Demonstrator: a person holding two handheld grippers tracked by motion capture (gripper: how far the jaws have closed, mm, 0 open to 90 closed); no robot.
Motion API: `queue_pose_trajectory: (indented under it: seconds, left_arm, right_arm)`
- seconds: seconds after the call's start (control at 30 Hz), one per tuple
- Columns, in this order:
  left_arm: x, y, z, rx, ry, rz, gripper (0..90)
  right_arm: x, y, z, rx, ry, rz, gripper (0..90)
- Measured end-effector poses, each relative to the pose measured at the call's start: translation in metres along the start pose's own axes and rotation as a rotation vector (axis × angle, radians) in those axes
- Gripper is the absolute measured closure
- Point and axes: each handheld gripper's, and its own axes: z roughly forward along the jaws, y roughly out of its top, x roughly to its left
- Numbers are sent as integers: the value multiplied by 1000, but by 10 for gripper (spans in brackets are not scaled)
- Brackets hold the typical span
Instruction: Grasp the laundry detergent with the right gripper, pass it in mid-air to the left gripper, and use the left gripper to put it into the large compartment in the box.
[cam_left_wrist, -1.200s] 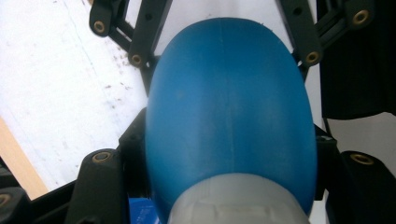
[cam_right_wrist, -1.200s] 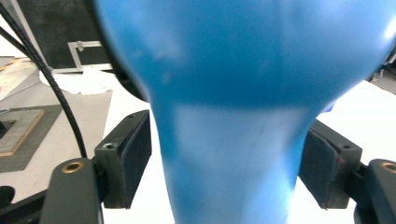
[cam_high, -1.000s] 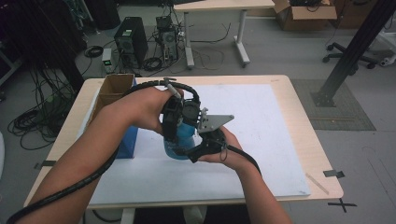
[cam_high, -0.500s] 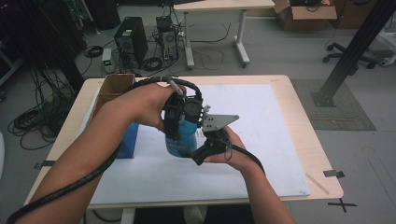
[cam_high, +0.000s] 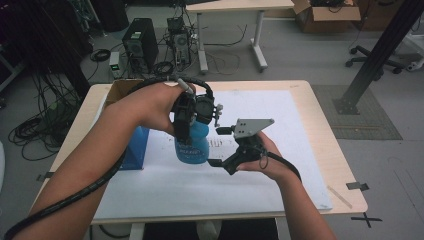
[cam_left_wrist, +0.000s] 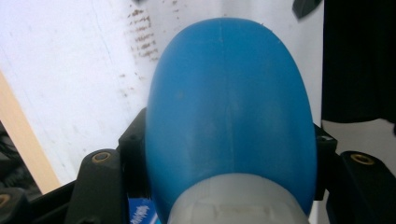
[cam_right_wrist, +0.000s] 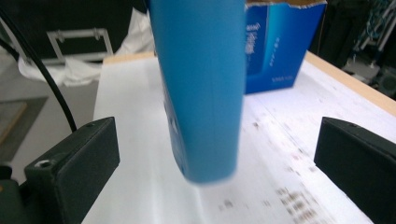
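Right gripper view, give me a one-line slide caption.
Open right gripper straddles a blue bottle above white paper, blue box behind.

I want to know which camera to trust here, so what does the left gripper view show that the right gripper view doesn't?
The left gripper view looks down the blue bottle from its pale neck, with the left gripper and its black fingers clamped against both sides of it.

The right gripper view shows the bottle's lower end hanging above the white paper, an open blue box behind it, and the right gripper spread wide, its fingers clear of the bottle.

Both show the bottle, the stained paper and a strip of the wooden table.
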Motion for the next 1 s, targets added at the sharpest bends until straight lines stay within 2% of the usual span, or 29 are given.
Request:
queue_pose_trajectory:
  seconds: [0.03,0.07,0.1,0.13,0.2,0.23,0.27,0.3,0.33,0.37,0.47,0.53,0.6,0.63,0.73,0.77,0.8,0.87,0.9,0.93,0.97,1.0]
  left_arm:
    - [1,0,-1,9,-2,-29,383]
    - [3,-1,-2,24,-10,-80,382]
    - [3,-1,-2,24,-10,-80,382]
    - [5,-1,-2,35,-21,-116,382]
    - [7,-3,-2,38,-32,-149,381]
    - [8,-5,-2,40,-41,-190,381]
    - [12,-7,-5,28,-48,-245,381]
    - [14,-9,-7,19,-49,-278,381]
    - [14,-9,-7,19,-49,-278,381]
    - [15,-11,-9,11,-49,-302,381]
    - [21,-16,-15,-4,-60,-424,381]
    - [24,-19,-19,-16,-66,-489,381]
    - [29,-25,-25,-32,-66,-555,381]
    - [29,-25,-25,-32,-66,-555,381]
    - [32,-31,-29,-39,-57,-608,381]
    - [33,-32,-31,-43,-52,-627,380]
    - [36,-37,-34,-49,-40,-670,380]
    - [39,-42,-37,-56,-30,-715,380]
    - [39,-42,-37,-56,-30,-715,380]
    - [41,-46,-39,-61,-27,-751,380]
    - [45,-53,-42,-74,-27,-811,380]
    - [45,-53,-42,-74,-27,-811,380]
  right_arm:
    - [-1,1,-4,12,-6,-9,2]
    - [-4,3,-12,29,-25,-26,1]
    - [-4,3,-12,29,-25,-26,1]
    - [-5,4,-15,35,-26,-29,3]
    - [-10,5,-26,70,-38,-37,3]
    - [-10,5,-26,70,-38,-37,3]
    - [-14,6,-31,101,-44,-39,3]
    - [-16,6,-34,121,-51,-40,3]
    - [-16,6,-34,121,-51,-40,3]
    - [-21,5,-39,156,-59,-35,4]
    - [-26,5,-44,192,-73,-41,6]
    - [-31,5,-48,226,-77,-42,8]
    - [-39,6,-52,283,-87,-56,9]
    - [-39,6,-52,283,-87,-56,9]
    - [-45,9,-54,341,-93,-63,14]
    - [-49,11,-54,381,-91,-77,15]
    - [-51,13,-54,405,-87,-79,16]
    - [-55,15,-54,445,-84,-89,19]
    - [-57,17,-55,464,-80,-89,21]
    - [-57,17,-55,464,-80,-89,21]
    - [-60,20,-56,490,-76,-84,21]
    - [-60,20,-56,490,-76,-84,21]
